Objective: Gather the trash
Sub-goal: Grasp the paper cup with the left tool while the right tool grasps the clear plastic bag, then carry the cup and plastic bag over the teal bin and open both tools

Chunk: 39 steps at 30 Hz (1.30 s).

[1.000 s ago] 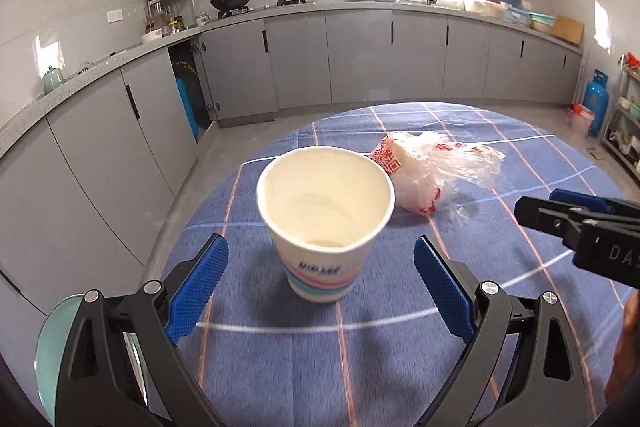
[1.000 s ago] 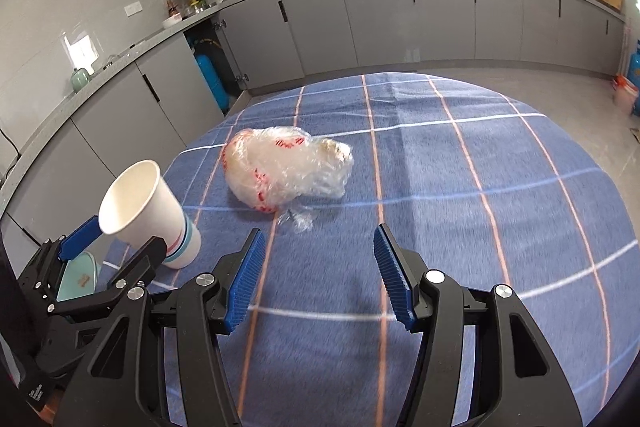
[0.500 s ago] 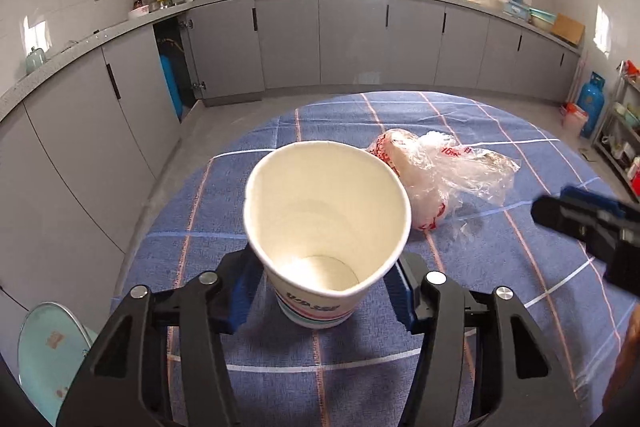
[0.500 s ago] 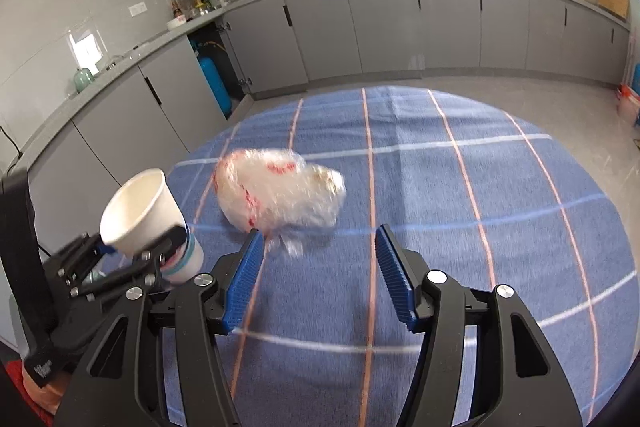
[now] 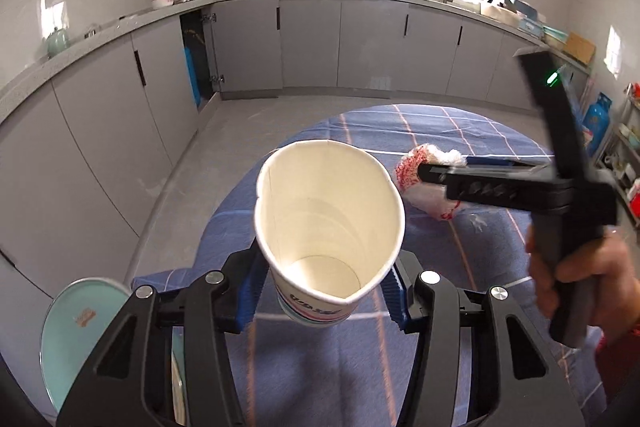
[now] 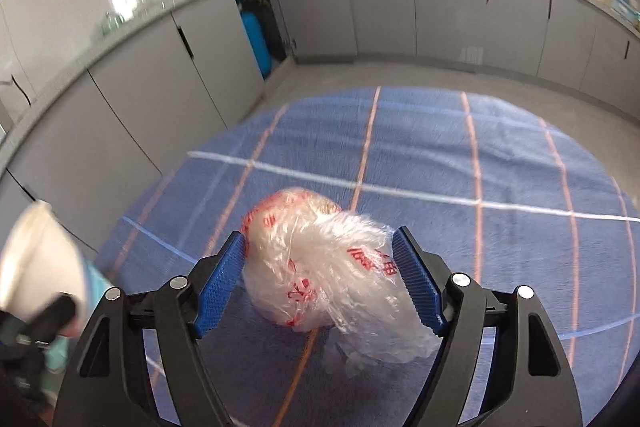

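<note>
Left gripper point(image 5: 325, 301) fingers clamping paper cup point(image 5: 328, 227), right gripper point(image 6: 320, 281) fingers spread around plastic bag point(image 6: 326, 267), teal stool point(image 5: 86, 327) beside table

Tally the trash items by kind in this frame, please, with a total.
Paper cup: 1, held in the left gripper
Crumpled plastic bag: 1, between the fingers of the right gripper
Total: 2

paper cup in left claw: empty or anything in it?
Empty. The left wrist view looks straight into the paper cup, held in the left claw: bare white walls and a clean bottom disc, no liquid or scraps.
</note>
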Each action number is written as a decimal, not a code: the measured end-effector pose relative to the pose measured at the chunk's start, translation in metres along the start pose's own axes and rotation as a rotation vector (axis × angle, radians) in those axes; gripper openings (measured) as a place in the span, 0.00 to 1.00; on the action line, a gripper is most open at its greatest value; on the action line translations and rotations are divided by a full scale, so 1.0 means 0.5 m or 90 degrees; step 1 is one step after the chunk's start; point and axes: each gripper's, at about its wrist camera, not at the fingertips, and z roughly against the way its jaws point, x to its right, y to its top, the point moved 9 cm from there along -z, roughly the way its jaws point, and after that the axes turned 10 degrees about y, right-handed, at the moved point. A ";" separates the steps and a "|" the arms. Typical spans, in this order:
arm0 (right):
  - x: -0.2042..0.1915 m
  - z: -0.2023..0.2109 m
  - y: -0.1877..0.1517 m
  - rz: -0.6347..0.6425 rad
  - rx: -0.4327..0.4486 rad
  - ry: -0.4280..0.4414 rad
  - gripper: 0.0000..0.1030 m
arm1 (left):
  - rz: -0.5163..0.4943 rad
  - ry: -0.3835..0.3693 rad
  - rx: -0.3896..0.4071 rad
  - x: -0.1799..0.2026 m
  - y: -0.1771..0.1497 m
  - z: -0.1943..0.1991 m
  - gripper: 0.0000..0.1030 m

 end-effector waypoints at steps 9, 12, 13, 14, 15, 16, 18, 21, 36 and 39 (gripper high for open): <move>-0.027 0.021 -0.047 -0.018 -0.018 -0.014 0.31 | 0.025 0.026 0.001 -0.060 -0.008 0.031 0.49; -0.053 0.060 -0.064 -0.029 0.001 -0.021 0.25 | 0.038 0.031 0.006 -0.086 -0.015 0.054 0.49; -0.066 0.069 -0.067 -0.027 0.009 -0.020 0.25 | 0.039 0.036 0.010 -0.097 -0.019 0.067 0.49; -0.087 0.087 -0.073 -0.022 0.021 -0.022 0.25 | 0.039 0.040 0.013 -0.105 -0.023 0.077 0.49; -0.105 0.100 -0.077 -0.018 0.031 -0.026 0.25 | 0.041 0.045 0.016 -0.116 -0.027 0.088 0.49; -0.124 0.113 -0.081 -0.012 0.041 -0.027 0.25 | 0.046 0.050 0.019 -0.129 -0.031 0.099 0.49; -0.178 0.142 -0.091 0.006 0.063 -0.021 0.25 | 0.054 0.059 0.025 -0.153 -0.039 0.123 0.49; -0.245 0.170 -0.105 0.024 0.081 -0.010 0.25 | 0.069 0.078 0.030 -0.196 -0.055 0.154 0.50; -0.487 0.202 -0.193 0.073 0.093 0.053 0.25 | 0.137 0.162 0.021 -0.382 -0.155 0.245 0.50; -0.526 0.204 -0.212 0.080 0.090 0.069 0.26 | 0.139 0.178 0.023 -0.400 -0.169 0.255 0.50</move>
